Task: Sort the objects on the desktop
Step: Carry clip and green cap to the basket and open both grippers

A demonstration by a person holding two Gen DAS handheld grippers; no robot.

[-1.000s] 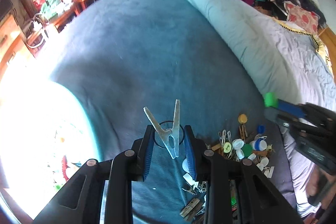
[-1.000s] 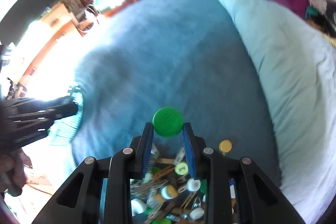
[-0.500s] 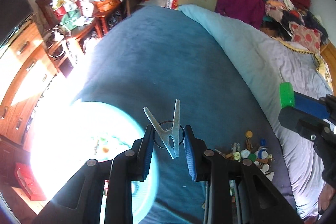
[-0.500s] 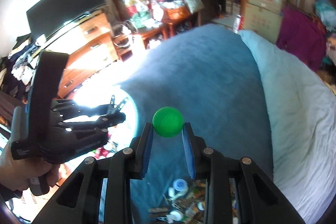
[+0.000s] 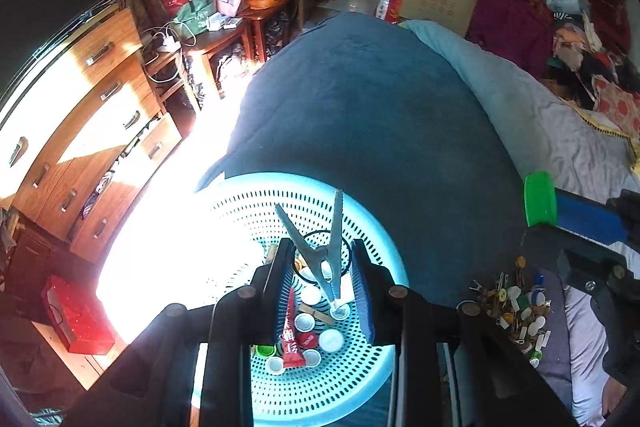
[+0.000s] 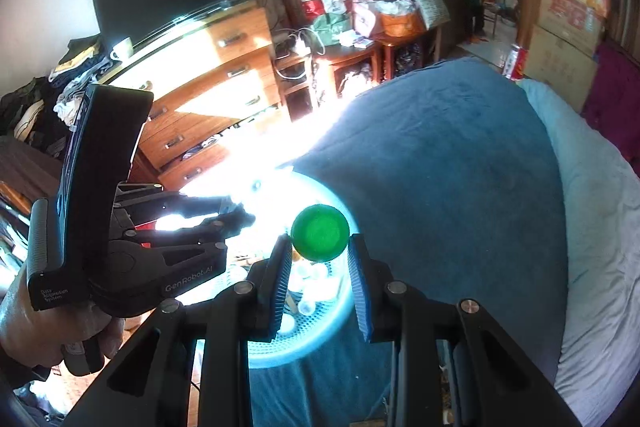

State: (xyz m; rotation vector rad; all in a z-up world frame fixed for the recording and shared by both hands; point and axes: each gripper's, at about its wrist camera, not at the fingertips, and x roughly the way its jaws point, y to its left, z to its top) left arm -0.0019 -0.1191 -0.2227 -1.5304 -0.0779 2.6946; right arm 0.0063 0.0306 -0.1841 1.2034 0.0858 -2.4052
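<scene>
I had a metal clip (image 5: 325, 259) pinched in my left gripper (image 5: 320, 281), its two arms forking up and away from the fingertips, and a green bottle cap (image 6: 319, 233) clamped edge-on in my right gripper (image 6: 318, 277), so both sets of fingers were closed on something and neither was spread. The pale blue perforated basket (image 5: 372, 247) sat directly under the left gripper, with white caps, a red tube (image 5: 291, 339) and a wooden peg already lying in its bottom; from the right gripper it lay just ahead and below. To do the drop well, I judged each piece needed to be over the middle of the basket rather than its rim before I let go, and low enough that the cap would not bounce on the hard plastic and roll out. The clip was light and springy and could snag on a finger pad, so a full, clean opening seemed wiser than a partial one. The two grippers were near each other over the same basket, and I thought releasing one at a time would keep them from knocking. The basket appeared to sit at the near edge of the dark blue blanket (image 5: 380, 115), with the bed's side and floor to the left of my left gripper, so anything that missed on that side could fall off the bed. To the right of that gripper lay the heap of unsorted caps and pegs (image 5: 510, 303), and beyond the basket the blanket was open and bare, which gave plenty of room for swinging back.
</scene>
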